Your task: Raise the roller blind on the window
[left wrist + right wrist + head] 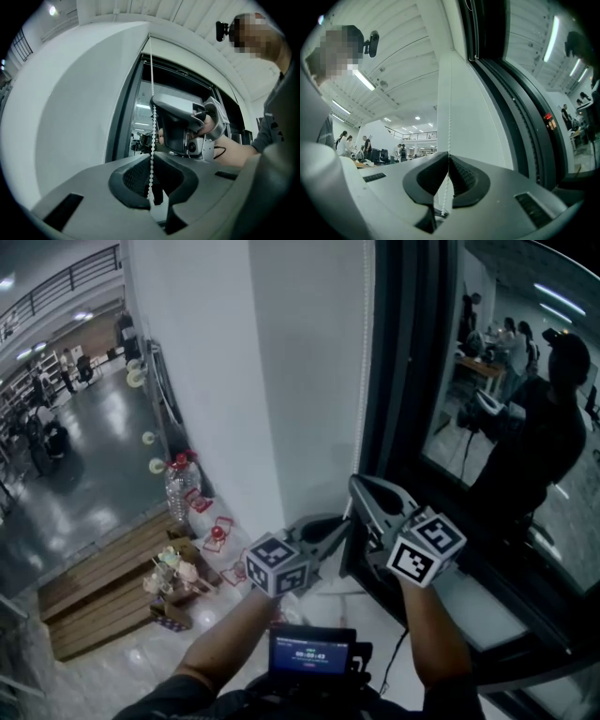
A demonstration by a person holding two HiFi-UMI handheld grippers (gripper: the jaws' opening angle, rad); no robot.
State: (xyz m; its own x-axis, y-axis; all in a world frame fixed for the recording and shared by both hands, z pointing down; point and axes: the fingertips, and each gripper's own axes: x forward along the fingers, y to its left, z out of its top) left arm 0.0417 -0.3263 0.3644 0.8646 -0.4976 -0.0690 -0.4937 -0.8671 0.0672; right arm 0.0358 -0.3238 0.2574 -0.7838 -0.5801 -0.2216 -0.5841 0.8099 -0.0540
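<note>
Setting: indoor hall with a glossy grey floor [84, 474]. A white wall [253, 381] meets a dark window frame [394, 381], and the window glass [506, 352] carries a reflection of the person.

Task item: the bead chain [151, 84] of the roller blind hangs straight down along the seam between wall and frame. The blind's fabric cannot be made out.

Left gripper [152, 158]: fingers closed together, pinching the bead chain, which passes down between them. It sits lower on the chain.

Right gripper [448, 157]: fingers closed on the same chain, just above the left gripper.

Wooden pallet [94, 587]: on the floor at the foot of the wall.

Containers: a clear plastic bottle [181, 488] with a red cap stands upright at the pallet's far end, contents not discernible. A small bunch of pale flowers [173, 570] stands near it, its holder too small to tell.
</note>
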